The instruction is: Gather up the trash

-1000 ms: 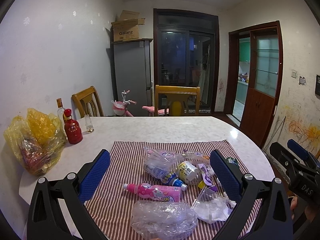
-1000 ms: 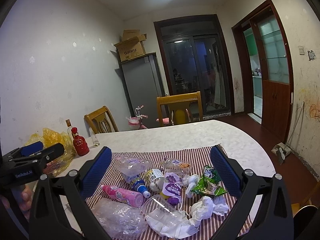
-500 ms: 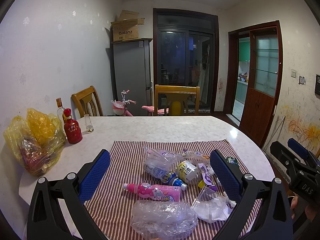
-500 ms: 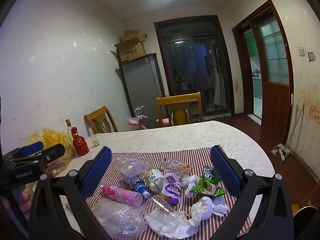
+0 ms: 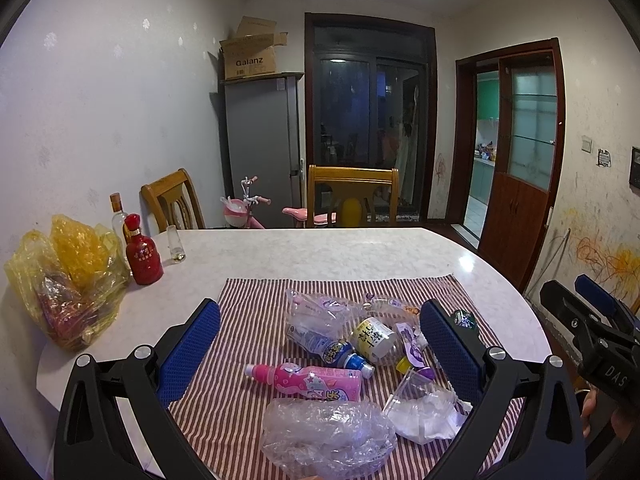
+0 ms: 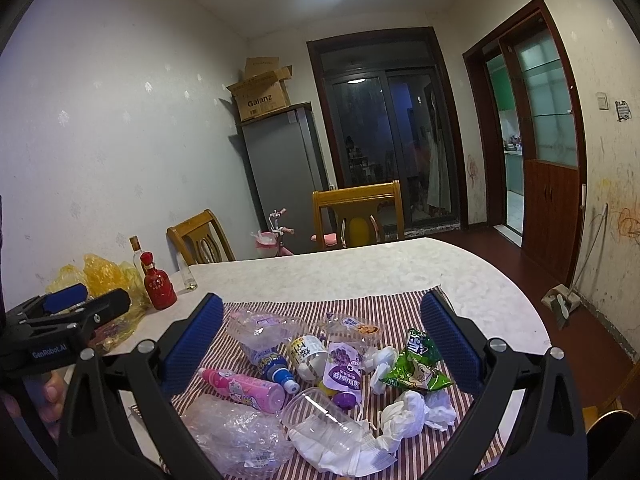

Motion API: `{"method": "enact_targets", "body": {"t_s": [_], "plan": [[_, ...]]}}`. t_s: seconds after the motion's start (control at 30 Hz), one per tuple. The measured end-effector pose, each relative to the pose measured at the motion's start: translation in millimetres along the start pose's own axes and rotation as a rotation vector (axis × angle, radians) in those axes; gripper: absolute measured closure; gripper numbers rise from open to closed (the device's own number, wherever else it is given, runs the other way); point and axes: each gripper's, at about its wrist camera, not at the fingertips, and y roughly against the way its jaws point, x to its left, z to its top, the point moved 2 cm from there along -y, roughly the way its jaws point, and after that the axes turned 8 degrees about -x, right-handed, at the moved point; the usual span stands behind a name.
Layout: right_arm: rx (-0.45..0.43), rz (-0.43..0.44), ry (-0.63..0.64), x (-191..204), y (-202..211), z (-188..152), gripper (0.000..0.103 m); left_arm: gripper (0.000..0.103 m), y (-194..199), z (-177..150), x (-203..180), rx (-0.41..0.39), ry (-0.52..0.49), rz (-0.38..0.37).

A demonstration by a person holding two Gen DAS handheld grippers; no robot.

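Note:
Trash lies heaped on a red-striped cloth (image 5: 248, 312) (image 6: 400, 308): a pink bottle (image 5: 308, 380) (image 6: 244, 388), a blue-capped bottle (image 5: 332, 348) (image 6: 274, 364), a crumpled clear bag (image 5: 328, 436) (image 6: 240, 436), a clear cup (image 6: 320, 412), a purple pouch (image 6: 342, 368), a green snack bag (image 6: 416, 368) and white tissue (image 6: 408, 412). My left gripper (image 5: 320, 348) hangs open above the near edge of the pile, holding nothing. My right gripper (image 6: 320, 344) is open too, over the same pile, and empty.
A yellow plastic bag (image 5: 64, 276) (image 6: 100, 276), a red bottle (image 5: 142, 252) (image 6: 158, 284) and a small glass (image 5: 175, 242) stand at the table's left. Two wooden chairs (image 5: 352, 196) (image 5: 172, 200) are behind the marble table (image 5: 320, 252). A doorway opens at the right.

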Motion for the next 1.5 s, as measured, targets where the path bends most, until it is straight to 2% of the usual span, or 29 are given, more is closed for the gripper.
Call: {"method": "enact_targets", "body": {"t_s": [0.5,0.8,0.97,1.17,1.33,1.4,1.5], "plan": [[0.029,-0.020,-0.001,-5.1,-9.3,-6.9,0.004,0.006,-16.0,-8.7,2.2,0.041,0.001,-0.007],[0.102,0.001,-0.004,-6.0,-30.2,-20.2,0.004,0.006,-48.6,-28.1,10.2,0.122,0.012,-0.002],[0.178,-0.038,0.017,-12.0,-47.9,-33.2,0.004,0.006,-71.0,-38.5,18.1,0.159,0.010,0.002],[0.304,-0.078,0.001,-32.2,-81.6,-55.5,0.005,0.006,-108.8,-51.7,35.9,0.272,0.086,-0.008],[0.446,-0.101,-0.085,-66.5,-122.2,-81.0,0.016,0.006,-136.5,-57.4,44.8,0.320,0.121,0.001],[0.491,-0.114,-0.086,-74.8,-140.8,-90.0,0.024,0.006,-148.1,-59.1,46.6,0.334,0.118,0.016],[0.565,-0.136,-0.082,-92.8,-174.6,-104.9,0.025,0.006,-164.0,-61.4,49.0,0.360,0.118,0.039]]}}
